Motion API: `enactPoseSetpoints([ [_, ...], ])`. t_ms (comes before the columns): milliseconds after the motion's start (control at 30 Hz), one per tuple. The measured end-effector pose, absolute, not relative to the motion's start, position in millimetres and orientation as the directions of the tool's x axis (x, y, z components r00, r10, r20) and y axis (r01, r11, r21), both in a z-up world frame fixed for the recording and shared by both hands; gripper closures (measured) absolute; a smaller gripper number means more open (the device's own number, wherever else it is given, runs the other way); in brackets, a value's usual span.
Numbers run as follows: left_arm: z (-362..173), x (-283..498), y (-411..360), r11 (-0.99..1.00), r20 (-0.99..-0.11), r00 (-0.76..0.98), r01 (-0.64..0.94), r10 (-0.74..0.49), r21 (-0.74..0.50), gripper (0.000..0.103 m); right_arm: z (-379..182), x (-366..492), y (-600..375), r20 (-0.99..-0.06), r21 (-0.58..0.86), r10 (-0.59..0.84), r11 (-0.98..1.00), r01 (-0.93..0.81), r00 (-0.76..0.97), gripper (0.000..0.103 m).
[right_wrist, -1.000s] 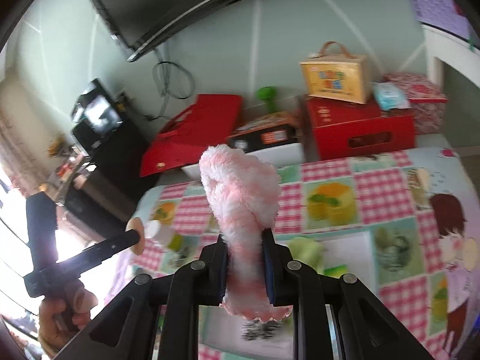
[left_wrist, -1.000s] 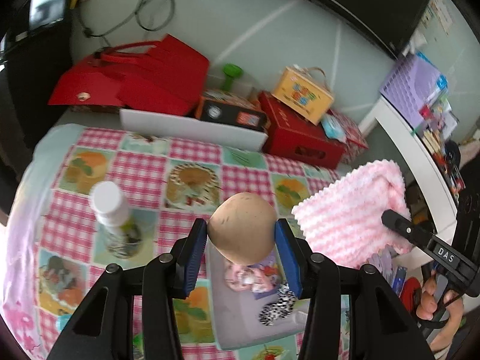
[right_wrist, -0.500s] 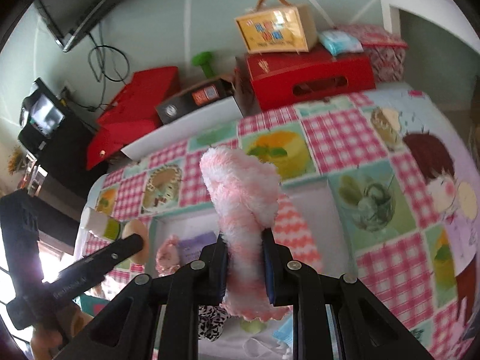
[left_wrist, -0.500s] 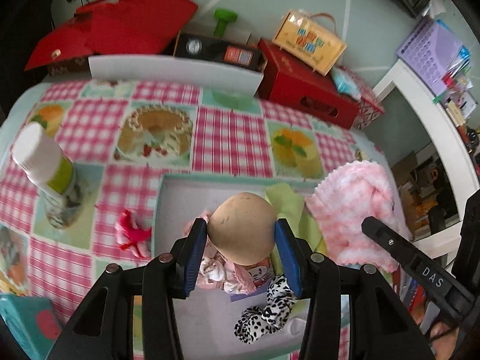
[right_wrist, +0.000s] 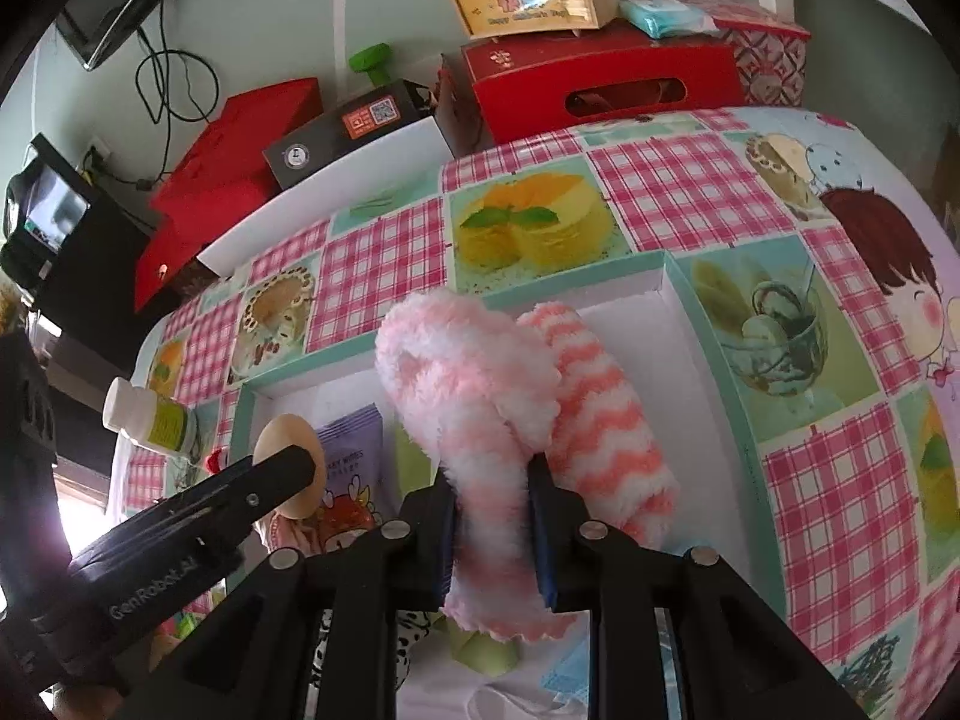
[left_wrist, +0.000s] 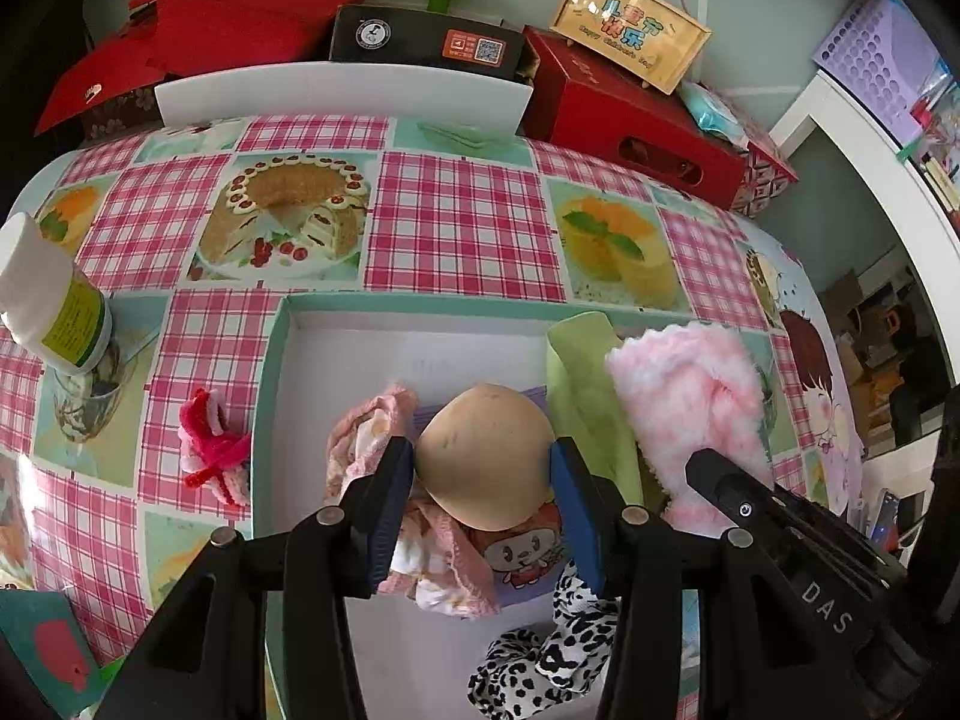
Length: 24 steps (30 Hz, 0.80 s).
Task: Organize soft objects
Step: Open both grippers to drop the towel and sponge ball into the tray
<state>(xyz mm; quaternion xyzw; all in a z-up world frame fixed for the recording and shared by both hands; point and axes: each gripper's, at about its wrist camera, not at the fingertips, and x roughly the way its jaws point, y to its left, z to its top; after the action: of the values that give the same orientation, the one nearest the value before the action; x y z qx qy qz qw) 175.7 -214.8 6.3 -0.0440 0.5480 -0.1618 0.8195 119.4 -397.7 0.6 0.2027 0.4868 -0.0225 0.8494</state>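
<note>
My left gripper is shut on a tan egg-shaped squishy, held low over the teal-rimmed white box. The squishy also shows in the right wrist view. My right gripper is shut on a fluffy pink-and-white cloth, which hangs into the right part of the box and shows in the left wrist view. In the box lie a pink frilly cloth, a green cloth, a black-and-white spotted fabric and a cartoon wipes pack.
A red-and-pink yarn bow lies on the checked tablecloth left of the box. A white bottle stands at the far left. Red boxes, a black box and a yellow gift box line the back edge.
Both grippers have come down and forward over the box. The squishy now sits just above the pink cloth, and the fluffy cloth has dropped into the box's right side.
</note>
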Motion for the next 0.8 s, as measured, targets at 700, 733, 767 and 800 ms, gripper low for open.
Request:
enactPoseSetpoints([
  [700, 30.0, 169.3, -187.7, 0.969, -0.875, 0.421, 0.166, -0.239, -0.184, 0.027, 26.0, 109.0, -384.3, -0.844, 0.144, 0.017, 0.970, 0.195, 0.536, 0.032],
  [733, 29.8, 169.6, -186.5, 0.970, -0.876, 0.423, 0.163, -0.233, -0.180, 0.027, 26.5, 109.0, -383.3, -0.845, 0.125, 0.002, 0.973, 0.195, 0.534, 0.029],
  [767, 29.5, 169.9, -185.5, 0.971, -0.876, 0.424, 0.162, -0.230, -0.176, 0.027, 26.7, 109.1, -382.6, -0.846, 0.112, -0.009, 0.975, 0.194, 0.533, 0.028],
  [800, 28.9, 170.2, -184.7, 0.972, -0.876, 0.427, 0.159, -0.224, -0.171, 0.027, 26.9, 109.4, -381.7, -0.847, 0.098, -0.020, 0.977, 0.191, 0.532, 0.025],
])
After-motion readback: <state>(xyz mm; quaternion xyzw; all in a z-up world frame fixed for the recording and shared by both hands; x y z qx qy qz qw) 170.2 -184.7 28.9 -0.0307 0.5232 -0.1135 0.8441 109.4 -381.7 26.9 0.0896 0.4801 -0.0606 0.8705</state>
